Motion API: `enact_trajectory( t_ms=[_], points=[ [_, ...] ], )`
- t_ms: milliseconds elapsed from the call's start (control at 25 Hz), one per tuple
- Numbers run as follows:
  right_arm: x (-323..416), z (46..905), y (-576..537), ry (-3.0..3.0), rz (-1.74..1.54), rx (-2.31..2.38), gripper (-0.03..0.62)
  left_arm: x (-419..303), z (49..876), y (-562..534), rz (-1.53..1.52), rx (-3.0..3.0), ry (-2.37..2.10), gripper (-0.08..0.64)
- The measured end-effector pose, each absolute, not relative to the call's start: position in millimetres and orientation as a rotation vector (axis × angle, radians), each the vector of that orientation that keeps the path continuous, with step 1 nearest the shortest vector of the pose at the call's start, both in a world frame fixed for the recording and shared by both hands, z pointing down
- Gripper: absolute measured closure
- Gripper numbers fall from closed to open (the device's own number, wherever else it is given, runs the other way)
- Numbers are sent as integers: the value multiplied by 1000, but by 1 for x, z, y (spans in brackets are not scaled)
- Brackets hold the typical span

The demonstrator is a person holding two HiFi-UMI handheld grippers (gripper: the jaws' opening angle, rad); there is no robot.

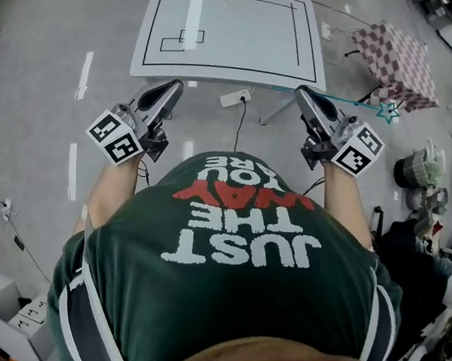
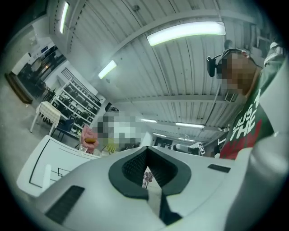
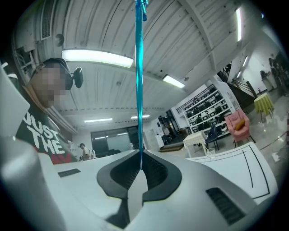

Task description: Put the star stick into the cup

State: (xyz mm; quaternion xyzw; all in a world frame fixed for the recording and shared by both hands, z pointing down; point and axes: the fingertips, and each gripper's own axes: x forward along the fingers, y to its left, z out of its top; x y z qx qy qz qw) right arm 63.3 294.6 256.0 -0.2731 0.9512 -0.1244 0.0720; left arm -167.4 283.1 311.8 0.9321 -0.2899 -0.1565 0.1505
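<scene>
Right tool [image 3: 139, 155] is clamped on the teal star stick [image 3: 138, 67]. The stick projects sideways, star end over the floor beside the tabletop [image 1: 224, 65]. Left tool [image 1: 174, 87] is closed, empty. The cup [image 3: 210, 152] stands at the tabletop's far edge.

A white rectangular table [image 1: 227, 37] with black outline markings is standing on grey floor [image 1: 46, 113]; a white power strip [image 1: 235, 97] is lying near it.

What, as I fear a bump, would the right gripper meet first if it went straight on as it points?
Probably nothing: the right gripper, shut on the star stick, seems to point across the table at its near corner; its own view shows open room ahead. Depth is unclear.
</scene>
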Motion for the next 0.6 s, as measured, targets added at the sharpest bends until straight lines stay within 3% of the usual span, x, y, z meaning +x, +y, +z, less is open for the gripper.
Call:
enact_trajectory(
  t_ms=[280,600],
  points=[
    [11,253,200,2866,-394,-888,549,-232,315,181,-474,2655,-808,552],
    [35,266,128,2833,-446,-948,549,-218,325,108,-430,2631,-777,552]
  ],
)
